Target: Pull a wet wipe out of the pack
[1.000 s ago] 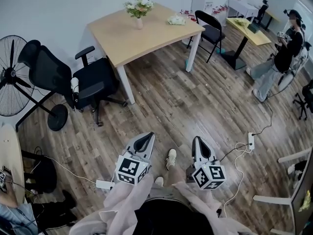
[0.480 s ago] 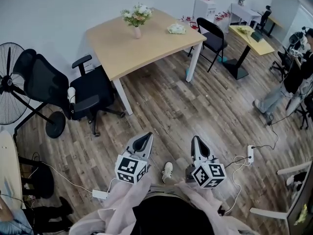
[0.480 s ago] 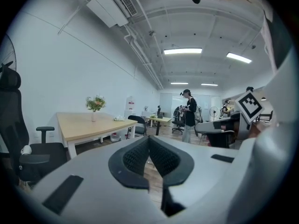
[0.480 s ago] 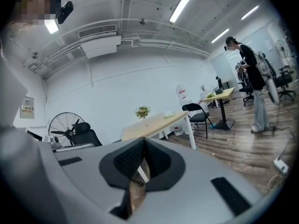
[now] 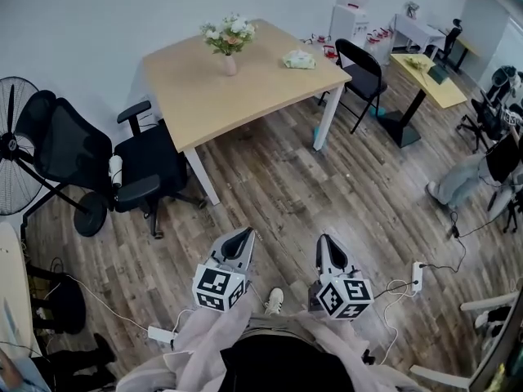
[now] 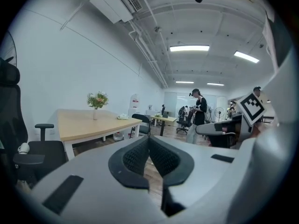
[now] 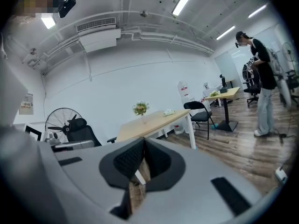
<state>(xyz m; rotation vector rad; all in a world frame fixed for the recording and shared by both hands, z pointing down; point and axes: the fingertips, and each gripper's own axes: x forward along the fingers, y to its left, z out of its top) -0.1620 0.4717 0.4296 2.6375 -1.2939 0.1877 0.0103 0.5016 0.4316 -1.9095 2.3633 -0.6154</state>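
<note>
The wet wipe pack [image 5: 299,59], pale green and white, lies at the far right part of the wooden table [image 5: 245,88], well ahead of both grippers. It shows small in the left gripper view [image 6: 122,117] and in the right gripper view [image 7: 169,112]. My left gripper [image 5: 245,233] and right gripper [image 5: 325,239] are held side by side low over the wood floor, pointing toward the table. In each gripper view the jaws meet at the tips, left gripper [image 6: 148,139] and right gripper [image 7: 143,141], with nothing between them.
A vase of flowers [image 5: 229,39] stands on the table. A black office chair [image 5: 135,166] and a fan [image 5: 12,149] are at the left, a folding chair [image 5: 362,65] beyond the table's right corner. A person [image 5: 490,166] stands at right. A power strip [image 5: 417,277] and cables lie on the floor.
Both grippers have been carried forward toward the table, which now sits nearer and lower in the head view. The person at the right has shifted position.
</note>
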